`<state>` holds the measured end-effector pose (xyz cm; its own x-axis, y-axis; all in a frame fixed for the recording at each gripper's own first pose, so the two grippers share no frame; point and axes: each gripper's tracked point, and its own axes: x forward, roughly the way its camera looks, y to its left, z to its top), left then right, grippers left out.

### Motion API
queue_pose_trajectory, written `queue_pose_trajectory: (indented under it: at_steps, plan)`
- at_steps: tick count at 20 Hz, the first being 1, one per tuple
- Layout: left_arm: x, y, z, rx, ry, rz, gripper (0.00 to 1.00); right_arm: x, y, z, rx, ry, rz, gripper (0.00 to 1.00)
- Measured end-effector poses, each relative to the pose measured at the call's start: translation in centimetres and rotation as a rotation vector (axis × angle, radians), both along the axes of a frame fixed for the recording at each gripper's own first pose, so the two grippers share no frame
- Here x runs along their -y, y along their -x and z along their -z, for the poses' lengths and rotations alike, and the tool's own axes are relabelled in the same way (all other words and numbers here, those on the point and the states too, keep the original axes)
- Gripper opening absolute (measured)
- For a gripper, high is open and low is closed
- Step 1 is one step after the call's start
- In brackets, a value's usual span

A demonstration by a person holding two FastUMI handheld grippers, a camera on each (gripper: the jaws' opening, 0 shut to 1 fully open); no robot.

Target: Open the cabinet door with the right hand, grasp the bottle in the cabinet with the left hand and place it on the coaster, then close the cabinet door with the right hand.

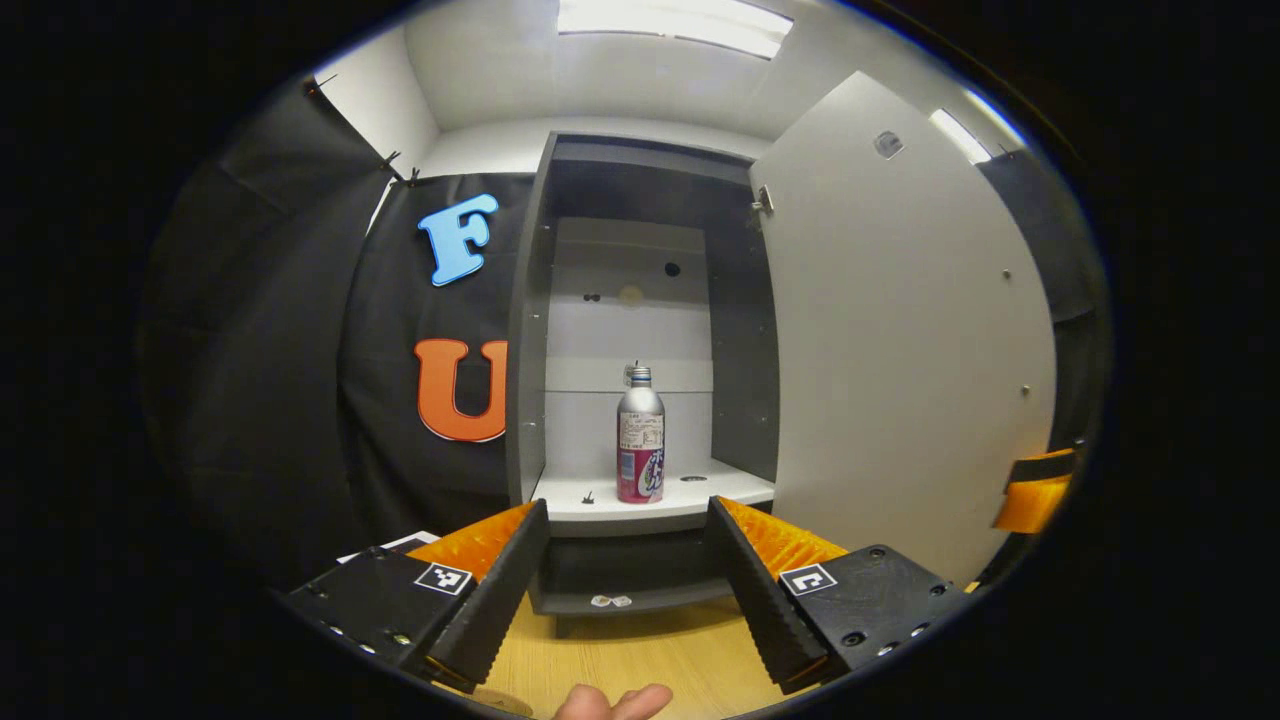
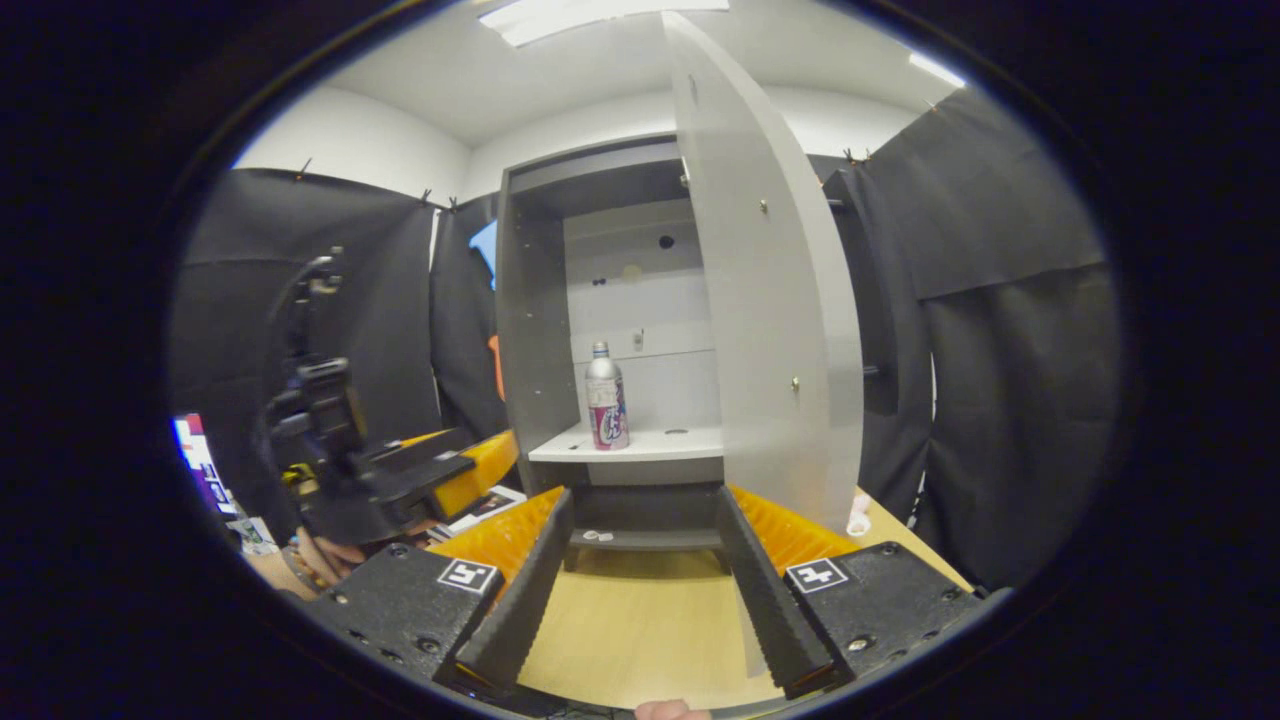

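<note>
The grey cabinet [image 1: 530, 330] stands open, its door [image 1: 900, 330] swung out to the right. On its white shelf [image 1: 690, 495] a silver bottle [image 1: 640, 435] with a pink label stands upright. My left gripper [image 1: 628, 508] is open, short of the shelf and lined up with the bottle, not touching it. A little of my right gripper [image 1: 1035, 490] shows past the door's edge. In the right gripper view, my right gripper [image 2: 643, 495] is open and holds nothing, in front of the door [image 2: 770, 330], which is seen nearly edge-on. The bottle [image 2: 605, 410] stands inside, and the left gripper [image 2: 495, 455] reaches in from the left.
A light wooden table [image 1: 640, 660] carries the cabinet. Black cloth hangs on both sides. A small white object [image 2: 858, 520] lies on the table by the door's foot. A hand [image 2: 320, 555] holds the left gripper. A fingertip [image 1: 610, 703] shows at the bottom edge.
</note>
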<state>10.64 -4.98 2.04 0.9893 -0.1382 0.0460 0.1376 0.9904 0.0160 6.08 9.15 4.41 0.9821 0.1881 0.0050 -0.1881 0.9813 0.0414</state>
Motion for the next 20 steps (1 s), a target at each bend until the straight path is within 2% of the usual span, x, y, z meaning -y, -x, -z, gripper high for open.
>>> queue_pose_trajectory:
  at_steps: [5,9,14,20]
  plan:
    - [3.5,-9.8,1.4,-0.033,0.018,0.054,0.95,-0.4,-0.4,0.7,-0.032,-0.018,-0.004,0.9]
    - [3.6,-16.0,3.2,-0.061,0.007,0.005,0.96,0.0,-1.0,0.8,-0.04,-0.016,0.01,0.9]
    - [3.2,-20.2,5.3,-0.099,0.017,-0.021,0.96,0.3,-2.3,0.9,-0.05,-0.025,0.015,0.9]
    - [3.6,-22.3,5.3,-0.111,0.032,-0.018,0.96,-0.4,-3.6,0.8,-0.049,-0.031,-0.007,0.9]
